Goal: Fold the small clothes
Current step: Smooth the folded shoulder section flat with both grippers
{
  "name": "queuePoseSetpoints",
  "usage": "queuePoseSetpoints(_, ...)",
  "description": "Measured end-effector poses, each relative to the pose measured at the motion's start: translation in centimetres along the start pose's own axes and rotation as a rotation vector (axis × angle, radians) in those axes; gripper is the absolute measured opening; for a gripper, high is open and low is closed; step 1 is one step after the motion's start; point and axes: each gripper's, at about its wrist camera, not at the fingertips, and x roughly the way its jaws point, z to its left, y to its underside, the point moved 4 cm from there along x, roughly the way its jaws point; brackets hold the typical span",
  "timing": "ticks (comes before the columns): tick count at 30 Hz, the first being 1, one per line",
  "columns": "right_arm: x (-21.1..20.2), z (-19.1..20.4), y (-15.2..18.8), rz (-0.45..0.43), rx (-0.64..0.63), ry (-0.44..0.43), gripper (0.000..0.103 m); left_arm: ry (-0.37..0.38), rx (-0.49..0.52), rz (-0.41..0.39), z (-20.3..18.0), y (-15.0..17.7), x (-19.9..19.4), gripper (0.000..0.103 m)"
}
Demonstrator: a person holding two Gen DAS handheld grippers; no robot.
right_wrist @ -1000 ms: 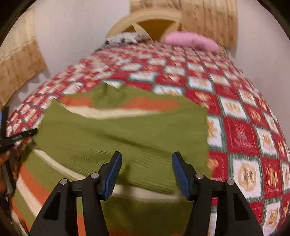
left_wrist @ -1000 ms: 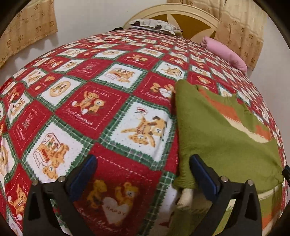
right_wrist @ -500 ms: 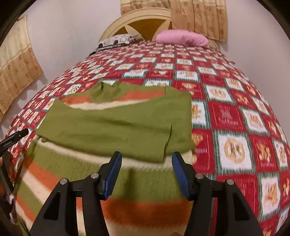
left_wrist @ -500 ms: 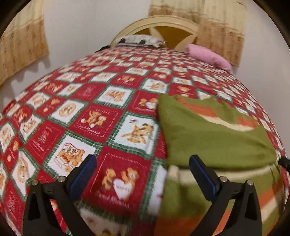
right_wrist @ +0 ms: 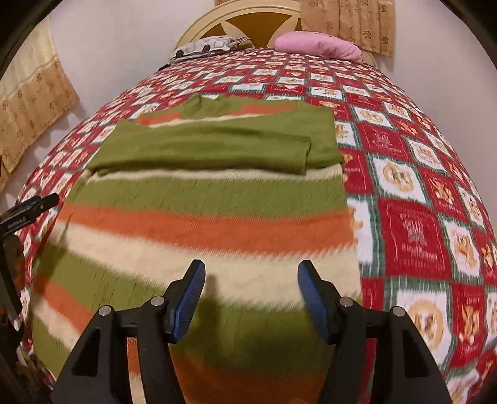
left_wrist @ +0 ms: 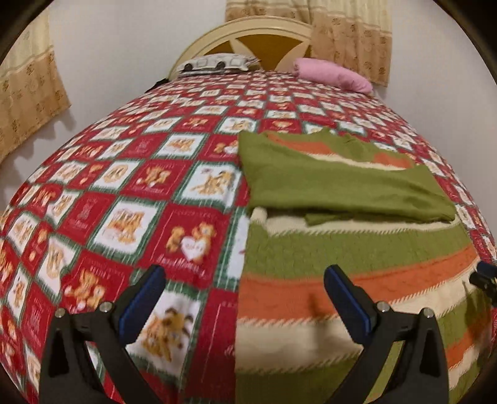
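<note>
A small sweater [left_wrist: 357, 248] with green, orange and cream stripes lies flat on the red patchwork quilt [left_wrist: 139, 192]. Its green sleeves [right_wrist: 217, 146] are folded across the chest. My left gripper [left_wrist: 243, 279] is open above the sweater's left edge, with nothing between its blue pads. My right gripper [right_wrist: 252, 270] is open over the lower striped body [right_wrist: 202, 223], also with nothing in it. The left gripper's tip [right_wrist: 31, 208] shows at the left border of the right wrist view. At the right border of the left wrist view is the right gripper's tip [left_wrist: 484, 279].
A pink pillow [right_wrist: 320, 48] and a patterned pillow [right_wrist: 208, 46] lie by the cream headboard [right_wrist: 248, 18] at the far end. Beige curtains [left_wrist: 25, 102] hang at the left and behind the bed. Bare quilt lies left and right of the sweater.
Both grippers have drawn back toward the sweater's lower end, so more of the striped body shows below the folded sleeves. Both stay open. The sweater lies unmoved.
</note>
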Motion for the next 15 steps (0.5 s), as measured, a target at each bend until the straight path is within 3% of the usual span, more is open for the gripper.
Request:
queuePoseSetpoints(5, -1.4, 1.2, 1.9, -0.002, -0.013, -0.004, 0.063, -0.003, -0.020, 0.014, 0.4, 1.8, -1.4, 0.103)
queuePoseSetpoints(9, -2.6, 1.8, 3.1, -0.007, -0.021, -0.001, 0.063, 0.064, 0.042, 0.025, -0.4, 4.3, -3.2, 0.103)
queuePoseSetpoints(15, -3.9, 2.3, 4.7, -0.027, -0.027, 0.014, 0.064, 0.052, 0.103, 0.045, -1.0, 7.2, -4.9, 0.103)
